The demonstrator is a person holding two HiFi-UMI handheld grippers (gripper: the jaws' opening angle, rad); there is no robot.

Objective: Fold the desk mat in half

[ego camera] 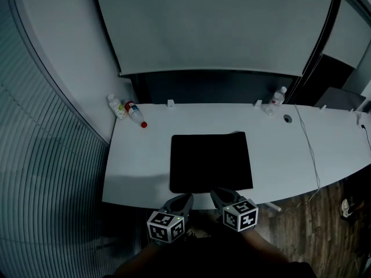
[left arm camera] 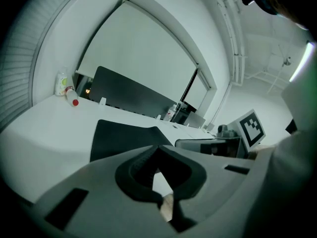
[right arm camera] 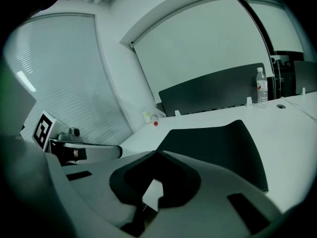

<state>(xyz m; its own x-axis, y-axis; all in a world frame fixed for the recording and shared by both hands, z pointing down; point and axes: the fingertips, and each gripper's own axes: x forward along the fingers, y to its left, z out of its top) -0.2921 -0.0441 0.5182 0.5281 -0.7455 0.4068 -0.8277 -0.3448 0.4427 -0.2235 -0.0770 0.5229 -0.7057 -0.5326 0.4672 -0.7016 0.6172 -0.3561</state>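
mat (ego camera: pixel 211 161) pinched: l gripper (ego camera: pixel 186 197), r gripper (ego camera: pixel 217 193)

White desk (ego camera: pixel 139 167), front edge curved. Black desk mat (ego camera: pixel 210 162) lies on it, just ahead of left gripper (ego camera: pixel 179 200) and right gripper (ego camera: pixel 221 197). Well ahead, left of the left gripper: green-labelled bottle (ego camera: pixel 117 107) and red-capped bottle (ego camera: pixel 136 114), the latter lying down. Ahead-right of the right gripper: clear bottle (ego camera: pixel 279 96), grommet (ego camera: pixel 287 119), thin cable (ego camera: pixel 310 149).

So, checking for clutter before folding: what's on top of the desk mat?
Nothing shows on the desk mat; its top is bare black. The table beneath it is covered.
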